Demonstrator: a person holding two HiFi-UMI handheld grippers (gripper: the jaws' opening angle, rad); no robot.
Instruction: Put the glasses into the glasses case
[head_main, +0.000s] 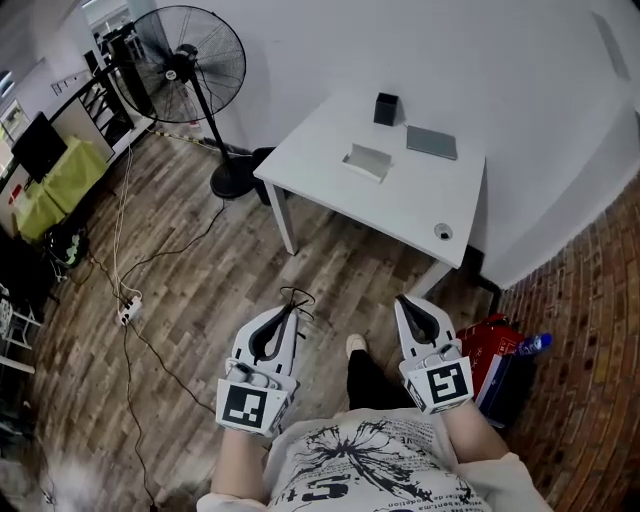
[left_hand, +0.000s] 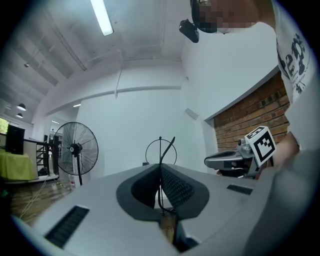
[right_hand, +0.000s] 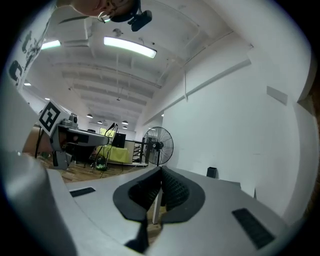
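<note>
– Left gripper (head_main: 288, 315) is pressed together on the thin black wire-framed glasses (head_main: 297, 297). In its own view the jaws meet on the wire and a round lens rim (left_hand: 160, 150) stands upright just past the tips.

– And the other one?

– Right gripper (head_main: 405, 305) has its jaws closed too, with nothing between them (right_hand: 160, 171). I hold both level, side by side, in front of my body.

– Where is the case?

– On the white rectangular table (head_main: 400, 200) ahead of me. I take the pale grey, flat rectangular glasses case (head_main: 367, 161) to be the one lying open near the table's middle. A darker grey flat slab (head_main: 431, 141) and a small black box (head_main: 385, 108) sit behind it.

– How does it lie from the glasses?

– Well apart, straight ahead and a little to my right, with bare wooden floor (head_main: 250, 270) between us. Its long axis seems to run along the table's near edge, so across my line of approach. The right gripper is slightly nearer that side, but the left carries the load, so I judge the left must travel forward and rightward before anything can go in.
</note>
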